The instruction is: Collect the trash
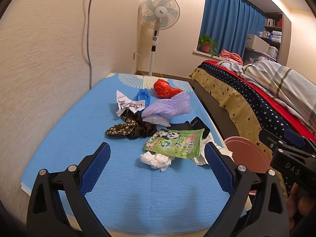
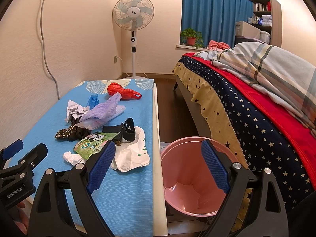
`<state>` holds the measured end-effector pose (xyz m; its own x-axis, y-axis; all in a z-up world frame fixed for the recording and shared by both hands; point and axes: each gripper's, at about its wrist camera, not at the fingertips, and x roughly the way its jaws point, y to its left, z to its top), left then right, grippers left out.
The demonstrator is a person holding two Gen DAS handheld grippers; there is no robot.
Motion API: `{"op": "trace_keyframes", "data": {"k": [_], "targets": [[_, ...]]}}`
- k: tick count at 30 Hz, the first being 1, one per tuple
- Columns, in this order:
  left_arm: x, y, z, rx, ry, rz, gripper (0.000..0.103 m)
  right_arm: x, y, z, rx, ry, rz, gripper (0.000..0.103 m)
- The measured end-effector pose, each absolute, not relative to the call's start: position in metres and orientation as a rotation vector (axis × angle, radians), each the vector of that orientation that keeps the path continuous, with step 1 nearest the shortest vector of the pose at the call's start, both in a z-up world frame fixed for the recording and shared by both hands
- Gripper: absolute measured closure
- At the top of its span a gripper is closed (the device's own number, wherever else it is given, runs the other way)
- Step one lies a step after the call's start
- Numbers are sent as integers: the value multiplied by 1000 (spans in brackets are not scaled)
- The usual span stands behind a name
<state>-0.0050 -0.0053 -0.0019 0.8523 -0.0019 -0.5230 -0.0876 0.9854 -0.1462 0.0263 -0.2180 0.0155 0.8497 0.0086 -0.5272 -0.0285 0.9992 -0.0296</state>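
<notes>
1. The left gripper [image 1: 158,154] hangs above the near end of the table, its blue-padded fingers spread wide with nothing between them. It seems lined up on the closest scraps: a crumpled white tissue [image 1: 158,161] and the green panda wrapper [image 1: 175,143] lying just beyond it.
2. The right gripper [image 2: 158,164] is likewise released and empty, held off the table's right edge over the pink bin [image 2: 189,177]. This looks like a waiting pose at the drop-off point.
3. The bin stands on the floor, pressed between the table edge and the bed [image 2: 256,108], with little or nothing in it — so collecting seems barely begun.
4. The trash sits in a loose cluster down the middle of the table. It includes crumpled paper [image 1: 126,105], a small blue bag [image 1: 142,95], a red plastic bag [image 1: 165,88], a purple mesh sheet [image 1: 169,106], dark floral cloth [image 1: 121,129], a black strap [image 2: 129,129] and a white plastic bag [image 2: 130,158].
5. The table top [image 1: 69,138] is covered by a blue woven mat, pushed against a cream wall.
6. Behind stand a pedestal fan [image 1: 159,11], blue curtains [image 1: 229,25] and a potted plant [image 1: 206,44] — an ordinary bedroom.
</notes>
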Motion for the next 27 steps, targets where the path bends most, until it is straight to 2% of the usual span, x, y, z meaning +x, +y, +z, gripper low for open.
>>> {"op": "trace_keyframes", "data": {"k": [4, 7, 9, 15, 17, 19, 27], "targets": [[-3, -4, -2, -174, 553, 49, 11, 27, -216, 16, -35, 560, 26, 19], [-2, -4, -4, -184, 563, 49, 17, 28, -214, 16, -26, 571, 40, 25], [0, -2, -6, -183, 570, 55, 26, 30, -213, 17, -17, 579, 53, 31], [13, 5, -10, -209, 585, 75, 46, 42, -211, 13, 19, 614, 110, 54], [19, 8, -12, -213, 592, 85, 50, 51, -210, 12, 37, 634, 132, 66], [27, 12, -13, -218, 598, 101, 52, 63, -212, 12, 56, 647, 140, 72], [65, 34, -27, -255, 614, 189, 52, 129, -203, -6, 137, 714, 166, 73]]}}
